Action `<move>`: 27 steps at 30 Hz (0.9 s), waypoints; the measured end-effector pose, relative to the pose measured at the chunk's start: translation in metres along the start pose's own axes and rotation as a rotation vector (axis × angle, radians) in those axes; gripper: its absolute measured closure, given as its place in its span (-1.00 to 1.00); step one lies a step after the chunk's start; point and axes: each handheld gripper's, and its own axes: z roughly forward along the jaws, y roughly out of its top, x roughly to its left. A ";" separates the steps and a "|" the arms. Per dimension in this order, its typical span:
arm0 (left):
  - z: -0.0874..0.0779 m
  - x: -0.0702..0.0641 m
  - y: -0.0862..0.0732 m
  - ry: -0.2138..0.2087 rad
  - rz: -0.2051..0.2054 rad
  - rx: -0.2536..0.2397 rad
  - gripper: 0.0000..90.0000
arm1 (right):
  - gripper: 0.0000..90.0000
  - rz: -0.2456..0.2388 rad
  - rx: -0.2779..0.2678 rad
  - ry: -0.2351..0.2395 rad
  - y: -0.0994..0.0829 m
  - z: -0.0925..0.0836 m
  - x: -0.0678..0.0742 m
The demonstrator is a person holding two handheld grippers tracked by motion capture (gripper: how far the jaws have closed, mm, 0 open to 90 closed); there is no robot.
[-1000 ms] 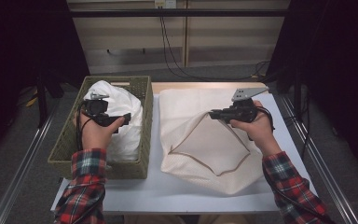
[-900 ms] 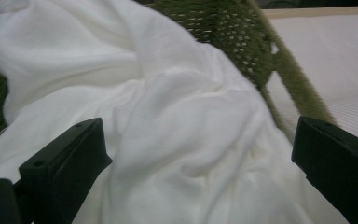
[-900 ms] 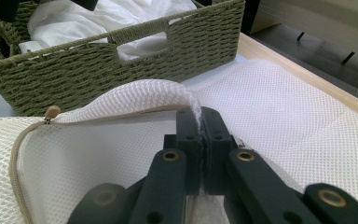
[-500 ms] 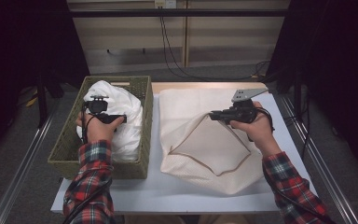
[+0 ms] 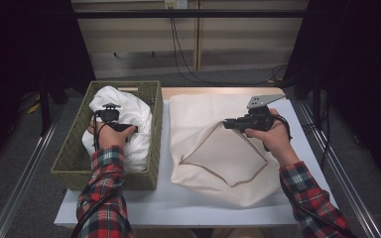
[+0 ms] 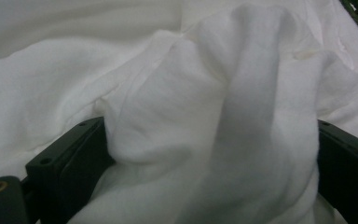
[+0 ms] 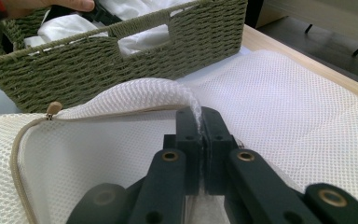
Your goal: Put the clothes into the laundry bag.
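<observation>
Overhead, the left gripper (image 5: 110, 115) sits in the woven basket (image 5: 69, 158) on the white cloth (image 5: 134, 144); the left gripper view adds that its jaws stand wide, with a fold of cloth (image 6: 205, 130) bulging between them. The right gripper (image 7: 200, 133) is clamped on the mesh bag's (image 5: 218, 158) opening edge, holding it raised above the table (image 5: 178, 208); the zipper pull (image 7: 52, 108) shows there.

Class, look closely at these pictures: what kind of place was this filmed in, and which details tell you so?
Probably a lab or recording workspace set up for a laundry chore, not a home. A plain white table stands before dark curtains, cables hang behind it, and the person works with a hand-held gripper on a mesh laundry bag beside a woven basket.
</observation>
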 end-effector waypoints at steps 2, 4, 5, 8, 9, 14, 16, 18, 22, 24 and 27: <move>0.002 -0.001 -0.001 0.007 0.007 0.008 -0.91 | 0.95 -0.006 0.006 -0.003 -0.001 0.001 0.000; 0.003 -0.002 -0.002 0.013 0.012 0.005 -0.93 | 0.95 -0.002 0.013 -0.006 -0.002 0.001 0.000; 0.004 -0.001 -0.003 0.009 0.015 0.010 -0.95 | 0.95 -0.001 0.014 -0.005 -0.002 0.001 -0.001; 0.009 -0.001 -0.006 -0.003 -0.007 0.019 -1.00 | 0.95 0.005 0.011 -0.004 -0.003 0.001 -0.003; 0.010 -0.001 -0.007 -0.005 -0.011 0.021 -1.00 | 0.95 0.009 0.011 -0.004 -0.003 0.000 -0.003; 0.013 0.001 -0.008 -0.024 -0.014 0.038 -1.00 | 0.95 0.014 0.011 -0.006 -0.004 0.000 -0.003; 0.016 0.001 -0.009 -0.024 -0.004 0.045 -1.00 | 0.95 0.016 0.011 -0.005 -0.004 0.000 -0.003; 0.018 -0.002 -0.010 -0.024 0.011 0.060 -1.00 | 0.95 0.014 0.013 -0.005 -0.004 0.000 -0.003; 0.023 -0.001 -0.013 -0.028 0.030 0.076 -0.97 | 0.95 0.018 0.011 -0.006 -0.004 0.000 -0.003; 0.023 -0.001 -0.014 -0.035 0.039 0.089 -0.97 | 0.95 0.020 0.008 -0.004 -0.004 -0.001 -0.004; 0.026 -0.003 -0.015 -0.032 0.036 0.089 -0.92 | 0.95 0.018 0.008 -0.007 -0.004 -0.002 -0.004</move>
